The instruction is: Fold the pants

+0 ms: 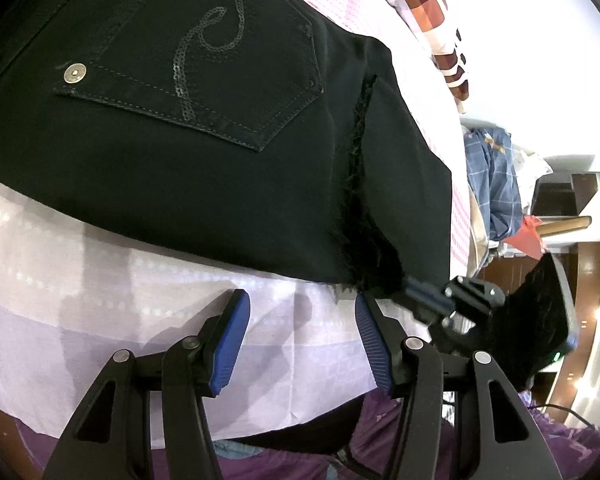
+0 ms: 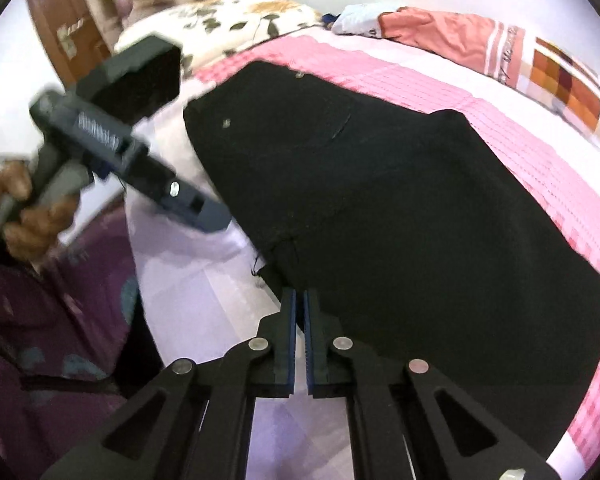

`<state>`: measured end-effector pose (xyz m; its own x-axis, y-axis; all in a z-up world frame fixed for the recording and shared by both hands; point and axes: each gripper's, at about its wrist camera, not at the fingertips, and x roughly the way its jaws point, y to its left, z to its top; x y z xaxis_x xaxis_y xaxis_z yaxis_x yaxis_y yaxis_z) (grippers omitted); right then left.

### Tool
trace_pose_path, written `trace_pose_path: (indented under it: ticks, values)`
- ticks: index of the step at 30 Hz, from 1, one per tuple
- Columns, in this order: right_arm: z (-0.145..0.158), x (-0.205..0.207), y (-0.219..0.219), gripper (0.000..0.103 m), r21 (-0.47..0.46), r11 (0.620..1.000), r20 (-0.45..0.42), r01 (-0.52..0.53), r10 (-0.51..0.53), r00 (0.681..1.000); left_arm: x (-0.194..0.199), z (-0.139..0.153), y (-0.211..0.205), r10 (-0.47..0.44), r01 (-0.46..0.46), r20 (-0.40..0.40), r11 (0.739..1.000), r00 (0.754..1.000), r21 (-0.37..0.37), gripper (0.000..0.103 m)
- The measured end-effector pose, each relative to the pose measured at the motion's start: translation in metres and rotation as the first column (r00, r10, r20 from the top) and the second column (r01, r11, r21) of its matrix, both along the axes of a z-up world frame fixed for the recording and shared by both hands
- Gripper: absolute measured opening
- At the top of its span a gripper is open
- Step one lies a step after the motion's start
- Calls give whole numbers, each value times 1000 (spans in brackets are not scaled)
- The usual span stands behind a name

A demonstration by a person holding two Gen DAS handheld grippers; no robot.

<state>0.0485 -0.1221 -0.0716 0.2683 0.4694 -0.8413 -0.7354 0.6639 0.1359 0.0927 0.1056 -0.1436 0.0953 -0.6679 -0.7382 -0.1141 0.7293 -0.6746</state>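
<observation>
Right tool (image 2: pixel 299 300) pinched together at black pants' (image 2: pixel 400 208) edge; left tool (image 1: pixel 300 312) apart; no readable writing.

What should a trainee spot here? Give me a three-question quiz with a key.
1. True or false: the left gripper is open, with nothing between its pads.
2. The black pants lie on: A) a pink checked bedsheet; B) a wooden table; C) a tiled floor.
3. Which gripper is shut?
Key: 1 true; 2 A; 3 the right gripper.
</observation>
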Motion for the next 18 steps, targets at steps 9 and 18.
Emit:
trace_pose_path:
  ticks: [9, 18]
  values:
    - [12, 14, -35, 24, 239, 962, -256, 128, -64, 965, 1, 4, -5, -14, 14, 3, 1000, 1000, -2, 59]
    - [-67, 32, -110, 65, 255, 587, -898, 768, -150, 413, 2, 11, -6, -20, 20, 33, 1000, 999, -11, 61]
